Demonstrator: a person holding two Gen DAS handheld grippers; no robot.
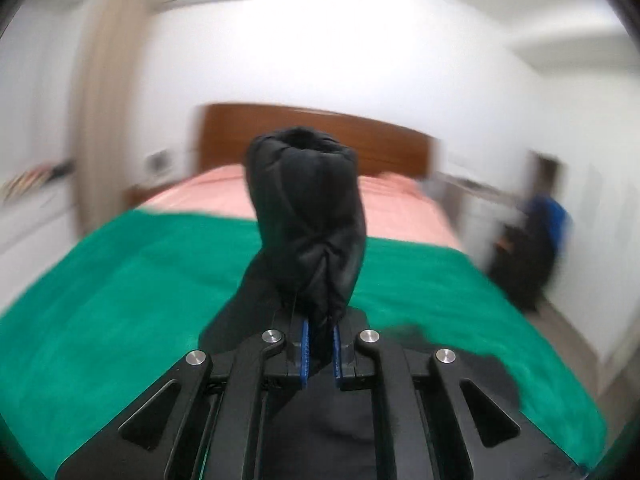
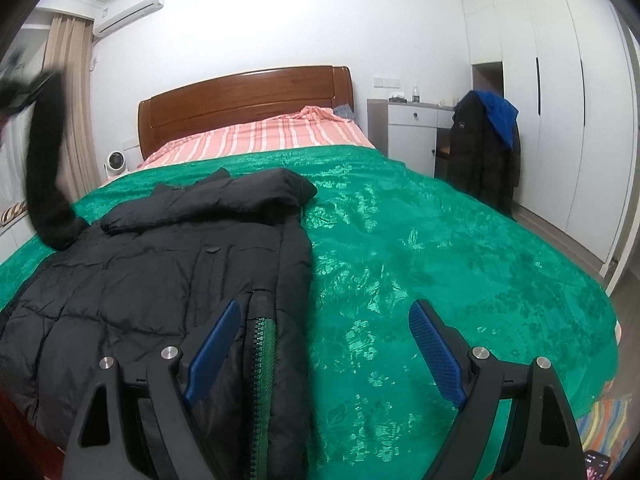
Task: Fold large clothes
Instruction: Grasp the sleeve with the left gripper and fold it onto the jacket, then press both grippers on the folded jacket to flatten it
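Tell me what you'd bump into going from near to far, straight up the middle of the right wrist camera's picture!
The open right gripper → the black puffer jacket on the green bedspread → the pink striped sheet → the wooden headboard → the white wall.

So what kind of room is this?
Most likely a bedroom: a bed with a wooden headboard, a green bedspread with a black jacket on it, and a tall white wardrobe.
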